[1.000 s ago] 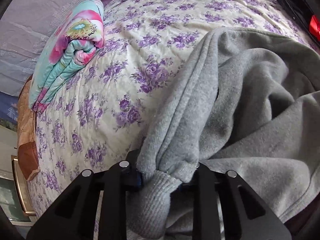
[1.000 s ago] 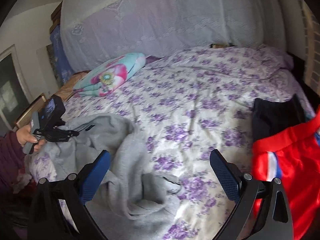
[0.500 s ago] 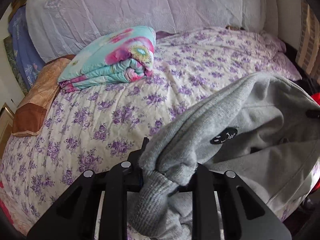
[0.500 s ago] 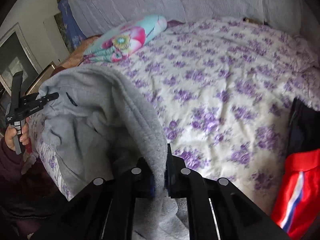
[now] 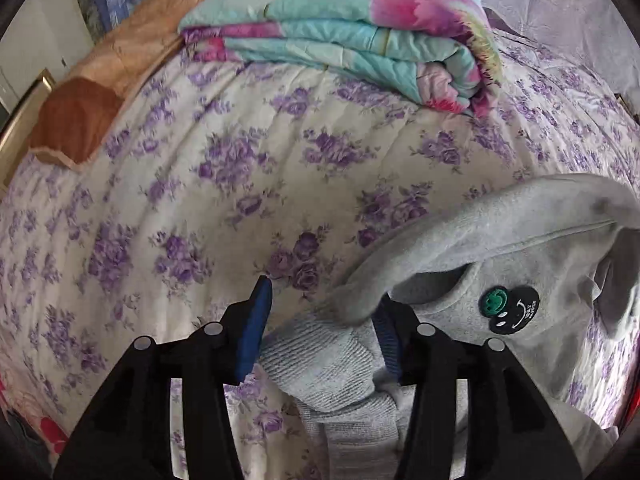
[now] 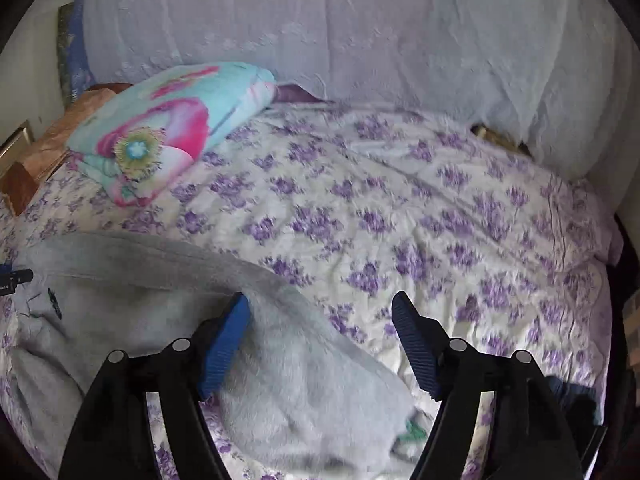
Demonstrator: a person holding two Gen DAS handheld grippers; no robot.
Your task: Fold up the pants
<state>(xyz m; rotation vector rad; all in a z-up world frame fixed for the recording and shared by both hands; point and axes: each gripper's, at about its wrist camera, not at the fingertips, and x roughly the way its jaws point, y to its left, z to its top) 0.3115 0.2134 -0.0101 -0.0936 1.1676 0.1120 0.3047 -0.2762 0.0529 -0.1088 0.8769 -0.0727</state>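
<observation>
Both grippers stand with fingers apart: left gripper point(image 5: 320, 320) straddles the ribbed cuff of the grey pants point(image 5: 500, 280), right gripper point(image 6: 320, 344) spreads over them. They lie crumpled on the floral bedspread point(image 6: 400, 208).

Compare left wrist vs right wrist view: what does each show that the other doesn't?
Left wrist only: the pants' ribbed cuff lying between the open left claw and the full smiley patch, which appears only as a small dark mark in the right view.

Right wrist only: the open right claw over the grey pants, the white cover behind the bed, and a dark garment at the right edge.

Both: the pants, the purple-flowered bedspread, the folded floral quilt.
</observation>
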